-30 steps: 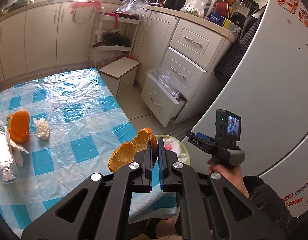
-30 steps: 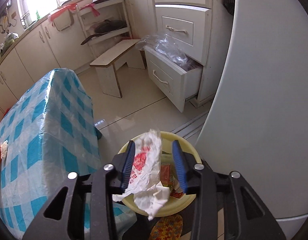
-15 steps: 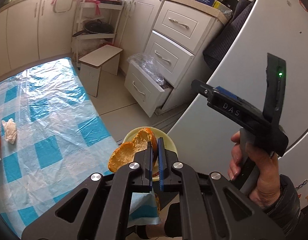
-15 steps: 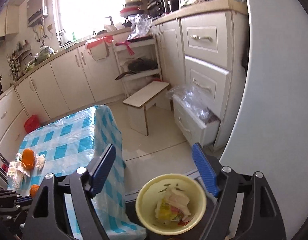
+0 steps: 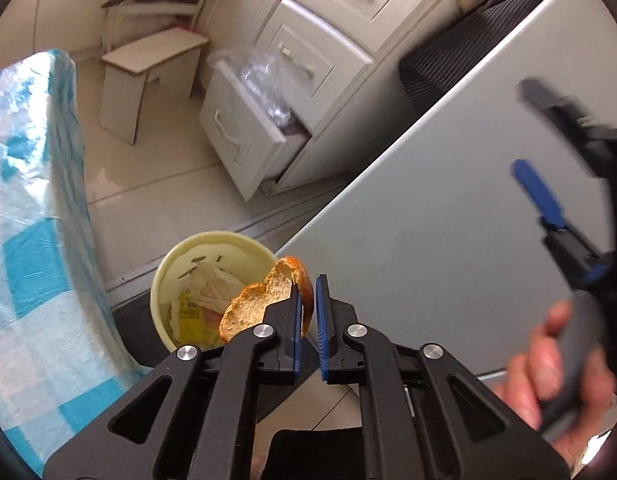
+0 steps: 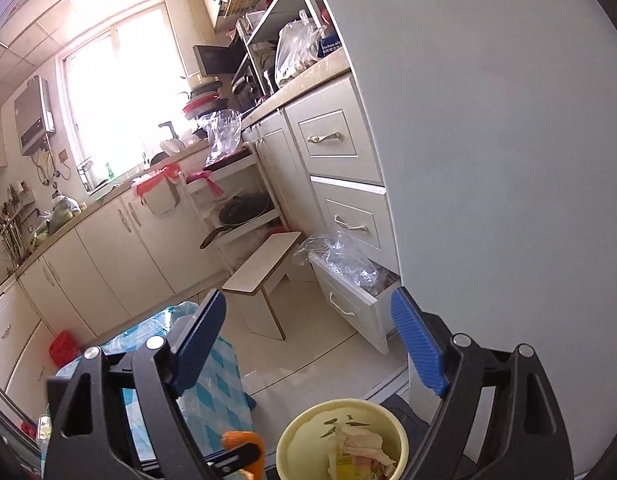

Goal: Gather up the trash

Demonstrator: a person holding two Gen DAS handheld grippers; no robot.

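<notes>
Orange peel [image 5: 264, 300], curled, pale pith showing, rind browned

Curled orange peel [image 5: 264, 300] hangs over the pale yellow bin [image 5: 164, 280] (wrappers and crumpled paper [image 5: 206, 286] already inside).

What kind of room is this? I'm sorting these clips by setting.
Most likely a home kitchen: a cabinet run under a cluttered countertop, a frying pan on an open shelf, and what looks like a fridge.
</notes>
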